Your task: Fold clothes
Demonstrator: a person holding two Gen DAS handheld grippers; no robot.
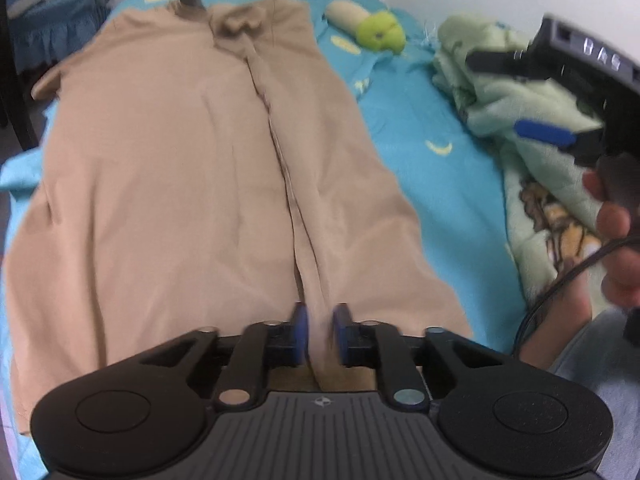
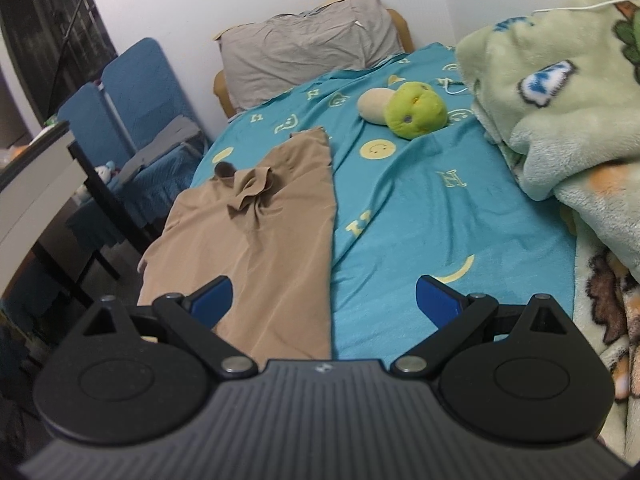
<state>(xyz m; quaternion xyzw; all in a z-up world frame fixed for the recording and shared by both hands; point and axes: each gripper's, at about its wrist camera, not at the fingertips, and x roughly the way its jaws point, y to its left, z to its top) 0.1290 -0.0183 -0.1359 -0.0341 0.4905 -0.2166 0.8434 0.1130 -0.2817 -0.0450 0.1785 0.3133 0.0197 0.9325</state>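
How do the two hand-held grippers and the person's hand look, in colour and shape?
Both the left gripper and the right gripper have ribbed dark grey bodies, black linkage arms with round silver pivots, and blue finger pads. A bare hand shows, with a thin black cable beside it.

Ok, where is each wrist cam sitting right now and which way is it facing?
Left wrist: low over the tan garment, facing up the bed toward the pillow; its claw pinches a fabric ridge; right claw and hand show at right.
Right wrist: above the bed's near end, facing the pillow; its claw hangs open, empty.
Shared: garment, blue sheet, green plush, green blanket.
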